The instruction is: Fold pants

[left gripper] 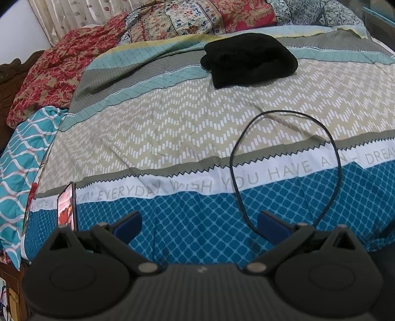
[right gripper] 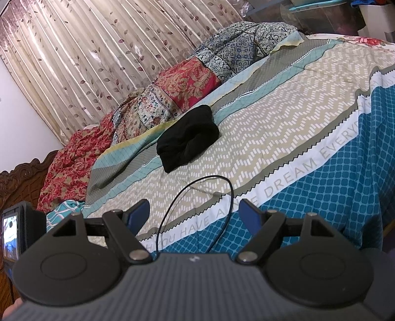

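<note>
The black pants lie in a compact folded bundle far back on the patterned bedspread; in the right wrist view the pants sit left of centre, near the piled quilts. My left gripper hovers over the blue front band of the bed, open, nothing between its blue pads. My right gripper is also open and holds nothing, well short of the pants. A thin black cable loops in front of both grippers.
Rumpled floral quilts and a red floral blanket are heaped along the far side by the curtain. A phone stands at the bed's left front edge. A carved wooden headboard is at left.
</note>
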`<state>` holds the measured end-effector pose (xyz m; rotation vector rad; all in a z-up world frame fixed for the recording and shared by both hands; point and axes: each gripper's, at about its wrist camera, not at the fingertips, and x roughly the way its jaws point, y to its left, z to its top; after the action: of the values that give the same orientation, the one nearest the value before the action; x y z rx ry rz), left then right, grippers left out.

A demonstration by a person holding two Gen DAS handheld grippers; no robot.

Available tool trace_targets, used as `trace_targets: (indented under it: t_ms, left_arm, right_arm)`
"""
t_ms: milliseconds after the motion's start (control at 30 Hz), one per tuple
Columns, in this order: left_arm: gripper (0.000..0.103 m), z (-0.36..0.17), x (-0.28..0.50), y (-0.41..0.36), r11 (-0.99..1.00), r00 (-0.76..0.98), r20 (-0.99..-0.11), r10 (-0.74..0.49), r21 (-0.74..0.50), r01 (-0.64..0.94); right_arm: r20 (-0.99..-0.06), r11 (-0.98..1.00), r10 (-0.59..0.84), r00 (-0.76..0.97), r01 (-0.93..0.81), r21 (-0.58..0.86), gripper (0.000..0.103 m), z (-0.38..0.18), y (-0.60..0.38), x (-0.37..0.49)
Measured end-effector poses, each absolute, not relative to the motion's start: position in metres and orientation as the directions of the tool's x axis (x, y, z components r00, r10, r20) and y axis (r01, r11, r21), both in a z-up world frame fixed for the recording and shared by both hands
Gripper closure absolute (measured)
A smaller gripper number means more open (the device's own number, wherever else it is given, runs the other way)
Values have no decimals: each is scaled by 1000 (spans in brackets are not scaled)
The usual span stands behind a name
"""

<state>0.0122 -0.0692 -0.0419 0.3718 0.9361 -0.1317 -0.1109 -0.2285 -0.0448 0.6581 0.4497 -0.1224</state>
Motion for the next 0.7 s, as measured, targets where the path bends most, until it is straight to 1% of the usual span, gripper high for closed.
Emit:
trace_targets:
  t_ms: [700]
  left_arm:
    - [0,-41,14,-69,934,595,-802,50,249,258]
  right_arm:
    - [-442,787,32,896,250,564,22,-45,-228,-111]
